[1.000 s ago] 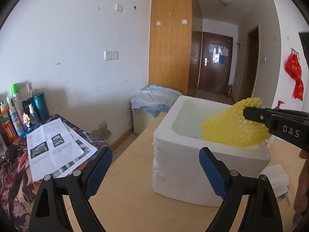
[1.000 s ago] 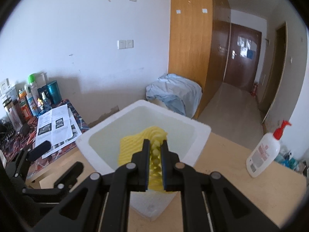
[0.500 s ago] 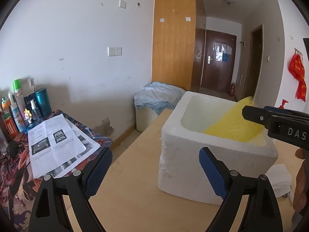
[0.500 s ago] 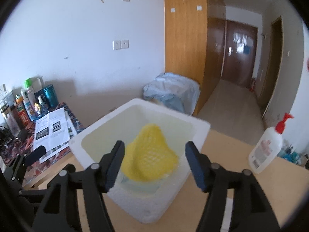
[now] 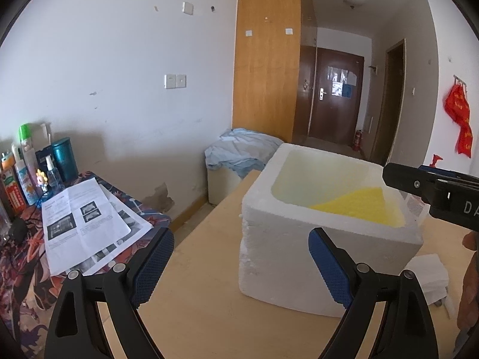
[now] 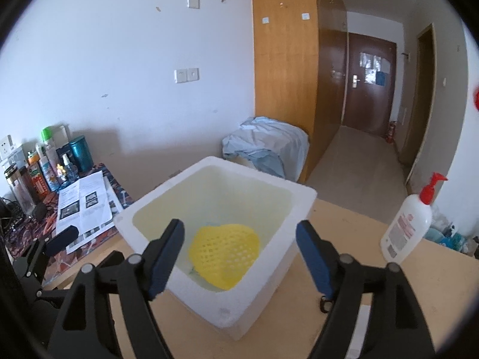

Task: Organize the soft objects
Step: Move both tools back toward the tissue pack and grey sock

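Note:
A yellow foam net (image 6: 224, 249) lies inside the white foam box (image 6: 287, 242) on the wooden table; in the left wrist view the net (image 5: 359, 206) shows over the box's near wall (image 5: 314, 239). My right gripper (image 6: 239, 257) is open and empty, just above the box's near side. My left gripper (image 5: 241, 264) is open and empty, to the left of the box, above the table. The right gripper's finger (image 5: 431, 188) shows at the right edge of the left wrist view.
A white lotion pump bottle (image 6: 410, 227) stands right of the box. White folded tissue (image 5: 428, 278) lies by the box's right side. Printed papers (image 5: 80, 224) and several bottles (image 5: 24, 173) sit on a patterned side table at left. The wooden table (image 5: 203, 299) ends beside it.
My right gripper opened and let go of the yellow foam net, which dropped into the foam box. The right gripper then drew back a little. The left gripper stayed open.

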The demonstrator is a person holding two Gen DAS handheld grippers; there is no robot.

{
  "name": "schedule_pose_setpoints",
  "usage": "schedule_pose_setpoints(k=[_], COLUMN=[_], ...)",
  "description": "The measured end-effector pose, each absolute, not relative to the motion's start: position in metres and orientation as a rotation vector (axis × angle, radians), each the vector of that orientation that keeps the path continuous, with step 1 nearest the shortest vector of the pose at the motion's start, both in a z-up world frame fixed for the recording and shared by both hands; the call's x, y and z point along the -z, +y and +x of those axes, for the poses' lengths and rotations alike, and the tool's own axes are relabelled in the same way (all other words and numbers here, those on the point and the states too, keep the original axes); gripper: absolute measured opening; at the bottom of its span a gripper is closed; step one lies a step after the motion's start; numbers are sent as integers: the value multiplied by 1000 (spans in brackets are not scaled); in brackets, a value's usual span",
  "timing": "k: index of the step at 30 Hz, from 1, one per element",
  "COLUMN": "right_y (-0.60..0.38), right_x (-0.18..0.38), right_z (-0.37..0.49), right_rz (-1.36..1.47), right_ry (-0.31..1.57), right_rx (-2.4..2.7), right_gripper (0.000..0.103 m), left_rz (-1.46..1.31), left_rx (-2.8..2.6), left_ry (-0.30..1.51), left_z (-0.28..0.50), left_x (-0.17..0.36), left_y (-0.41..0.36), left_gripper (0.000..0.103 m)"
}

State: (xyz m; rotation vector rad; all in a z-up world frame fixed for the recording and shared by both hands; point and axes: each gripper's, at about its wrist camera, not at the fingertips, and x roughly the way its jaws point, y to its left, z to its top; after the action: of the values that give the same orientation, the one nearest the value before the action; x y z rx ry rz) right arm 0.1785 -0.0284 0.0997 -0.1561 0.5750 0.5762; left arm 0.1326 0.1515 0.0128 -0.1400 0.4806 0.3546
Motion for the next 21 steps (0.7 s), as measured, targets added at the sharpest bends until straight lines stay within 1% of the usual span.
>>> schedule_pose_setpoints(k=[12,21], right_y=[-52,-83], right_x=[-102,-99], right_z=[159,128], right_rz=[-137,-97], right_ry=[575,573], right_rx=[-569,-542], right_gripper=[80,80], left_rz=[-134,-128], left_rx=[-325,-274], left_ry=[473,458], left_z=[127,115], left_x=[-18,-25], left_y=[137,113], left_gripper=[91,91])
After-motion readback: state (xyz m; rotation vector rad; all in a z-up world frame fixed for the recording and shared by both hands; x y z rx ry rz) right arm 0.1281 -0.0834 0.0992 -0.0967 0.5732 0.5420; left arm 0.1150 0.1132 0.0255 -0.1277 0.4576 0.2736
